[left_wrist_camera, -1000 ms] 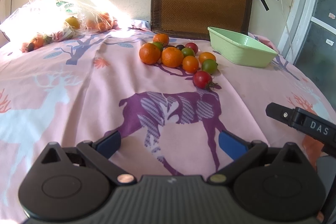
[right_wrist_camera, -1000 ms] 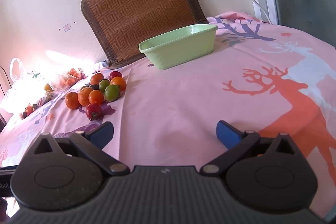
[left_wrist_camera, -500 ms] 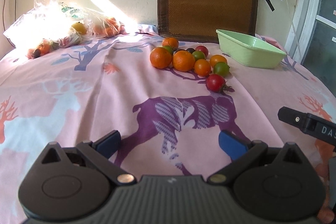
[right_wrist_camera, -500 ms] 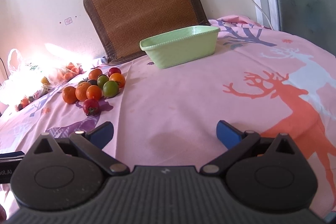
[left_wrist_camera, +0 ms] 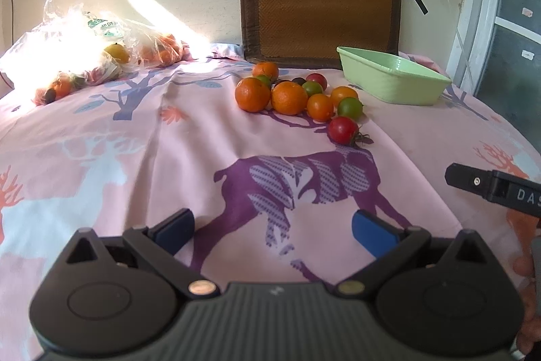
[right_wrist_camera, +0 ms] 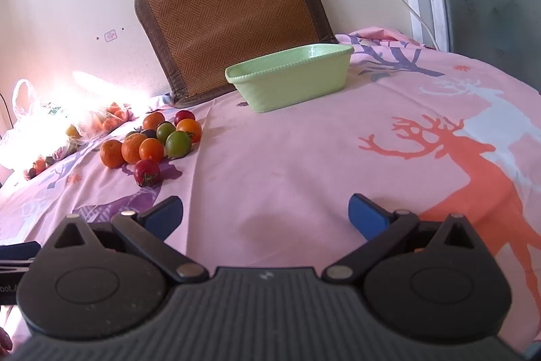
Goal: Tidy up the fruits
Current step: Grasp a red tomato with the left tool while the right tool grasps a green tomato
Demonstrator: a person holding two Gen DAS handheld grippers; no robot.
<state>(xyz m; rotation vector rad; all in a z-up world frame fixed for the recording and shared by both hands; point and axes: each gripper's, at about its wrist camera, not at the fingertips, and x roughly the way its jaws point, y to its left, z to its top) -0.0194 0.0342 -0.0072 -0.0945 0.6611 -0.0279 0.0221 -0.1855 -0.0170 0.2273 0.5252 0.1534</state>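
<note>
Left wrist view: the left gripper (left_wrist_camera: pixel 273 227), jaws wide and empty, has edged closer; the fruit pile (left_wrist_camera: pixel 297 95) at twelve o'clock looms larger. The right gripper (right_wrist_camera: pixel 265 215) stays spread, bowl (right_wrist_camera: pixel 290 78) ahead.

The left gripper (left_wrist_camera: pixel 274 227) has a black ribbed body, two round black discs, brass-coloured pivot screws and blue finger pads (left_wrist_camera: pixel 372 232); the right gripper (right_wrist_camera: pixel 265 212) is built alike, with silver screws and blue pads (right_wrist_camera: pixel 367 219). Seen from the left wrist, its black arm bears white letters "DAS".
</note>
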